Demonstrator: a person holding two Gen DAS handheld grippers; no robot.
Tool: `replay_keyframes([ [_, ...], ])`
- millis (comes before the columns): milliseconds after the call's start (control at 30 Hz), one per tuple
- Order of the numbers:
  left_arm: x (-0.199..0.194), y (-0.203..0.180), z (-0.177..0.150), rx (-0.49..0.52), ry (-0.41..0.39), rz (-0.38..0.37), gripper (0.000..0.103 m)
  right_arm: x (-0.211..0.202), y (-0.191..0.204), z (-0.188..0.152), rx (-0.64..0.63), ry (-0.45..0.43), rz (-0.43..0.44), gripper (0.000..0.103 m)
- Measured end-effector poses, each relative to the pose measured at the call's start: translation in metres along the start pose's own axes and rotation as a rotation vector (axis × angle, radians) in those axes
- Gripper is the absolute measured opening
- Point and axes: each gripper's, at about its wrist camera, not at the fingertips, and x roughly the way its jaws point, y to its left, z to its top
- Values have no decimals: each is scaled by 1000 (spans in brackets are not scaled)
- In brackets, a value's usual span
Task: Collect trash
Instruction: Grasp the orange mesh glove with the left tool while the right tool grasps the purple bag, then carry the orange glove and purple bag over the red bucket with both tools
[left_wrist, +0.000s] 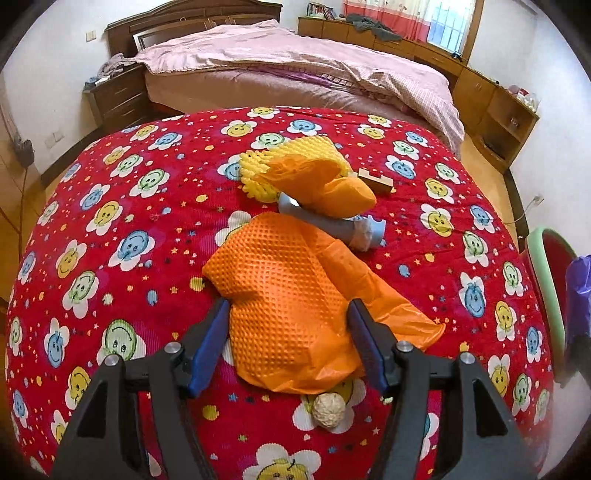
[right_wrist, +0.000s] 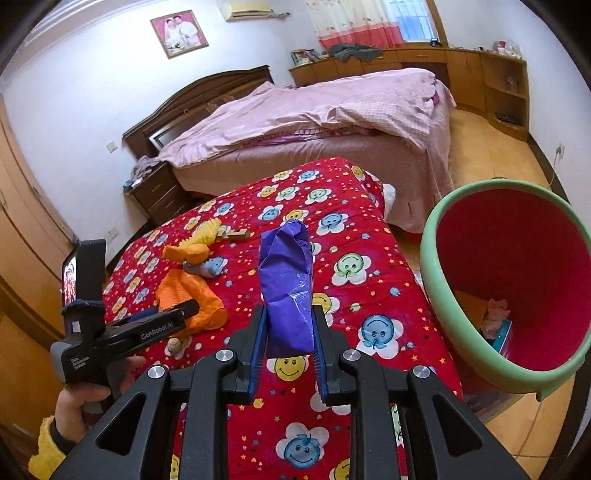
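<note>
right gripper (right_wrist: 289, 332) is clamped on a purple bag (right_wrist: 286, 284) just beside the green-rimmed bin (right_wrist: 430, 258), which already holds some scraps; left gripper (left_wrist: 286, 345) gapes wide astride the orange glove (left_wrist: 284, 295), gripping nothing, farther from the bin, with more litter left on the red quilt (left_wrist: 129, 221)

Your left gripper (left_wrist: 288, 347) straddles the glove (left_wrist: 288, 295) lying mid-frame on the surface (left_wrist: 110, 221). A small ball (left_wrist: 330, 410) lies below it, the tube (left_wrist: 347, 229) above it. Your right gripper (right_wrist: 289, 354) clamps the bag (right_wrist: 286, 288); the bin (right_wrist: 517, 280) stands frame right.
</note>
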Motion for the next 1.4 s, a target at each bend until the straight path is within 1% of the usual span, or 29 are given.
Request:
replay_keyframes([
  [67,-2,-1,-1,4,-3,-20,50,-2,-2,0,3,-8,3,23],
  [100,-3,-1,-1,4,-6,-29,46,-3,-3,-1,4,-12,1,23],
  [133,-4,-2,-2,4,-5,-42,38,-4,-3,-1,6,-14,1,23],
  [167,-5,-3,-2,2,-4,-50,32,-5,-5,-1,8,-16,1,23],
  [200,-6,-4,-3,0,-6,-49,28,-6,-6,-1,10,-18,2,23],
  [267,-8,-6,-4,2,-5,-42,18,-10,-7,-2,13,-23,0,23],
  [333,-10,-7,-6,4,-5,-49,14,-13,-8,-3,13,-28,2,23],
  [467,-20,-13,-10,12,-10,-82,13,-22,-11,-4,14,-46,0,23],
  [633,-45,-25,-14,28,-61,-125,13,-35,-16,-4,22,-70,-10,23],
  [833,-78,-39,-14,40,-111,-210,12,-54,-23,-6,36,-105,-25,23],
  [1000,-99,-55,-12,59,-134,-273,12,-67,-33,-8,54,-132,-37,23],
  [1200,-114,-80,-9,102,-153,-329,12,-83,-47,-9,77,-161,-65,23],
  [1400,-117,-115,-4,152,-154,-378,12,-98,-71,-6,110,-186,-105,23],
])
